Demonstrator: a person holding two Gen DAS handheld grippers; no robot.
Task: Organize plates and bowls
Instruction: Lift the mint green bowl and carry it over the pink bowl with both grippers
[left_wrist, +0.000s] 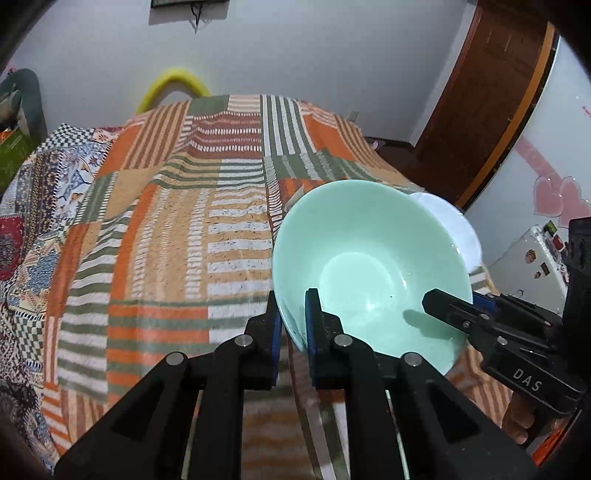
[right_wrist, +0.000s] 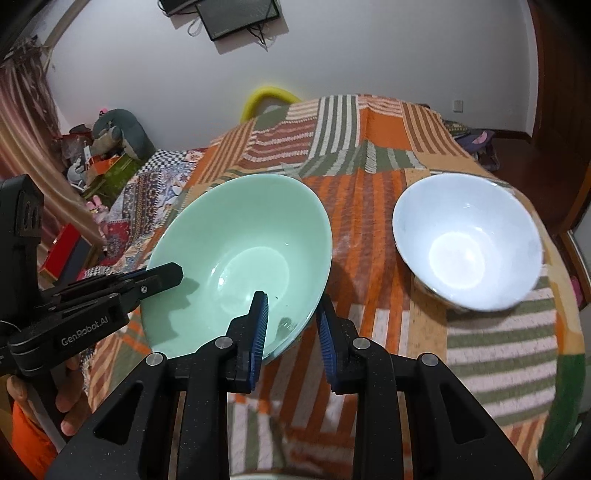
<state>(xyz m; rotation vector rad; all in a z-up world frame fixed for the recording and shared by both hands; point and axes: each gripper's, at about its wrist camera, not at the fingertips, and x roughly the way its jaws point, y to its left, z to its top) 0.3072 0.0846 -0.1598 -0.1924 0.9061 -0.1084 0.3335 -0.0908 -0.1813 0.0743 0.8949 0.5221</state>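
Right wrist: both my tongs, left gripper (right_wrist: 173, 278) and right gripper (right_wrist: 291, 325), pinch the green bowl's (right_wrist: 240, 243) rim, clamped near-shut at 9 and 6 o'clock to share its weight, white bowl (right_wrist: 467, 240) apart at 3.

Even indoor light, strong fisheye bending

Glare spots shine inside the green bowl (right_wrist: 236, 258) and white bowl (right_wrist: 467, 240); soft gripper shadows fall in the green bowl; the blanket (left_wrist: 177, 229) blurs, corners around it dark.
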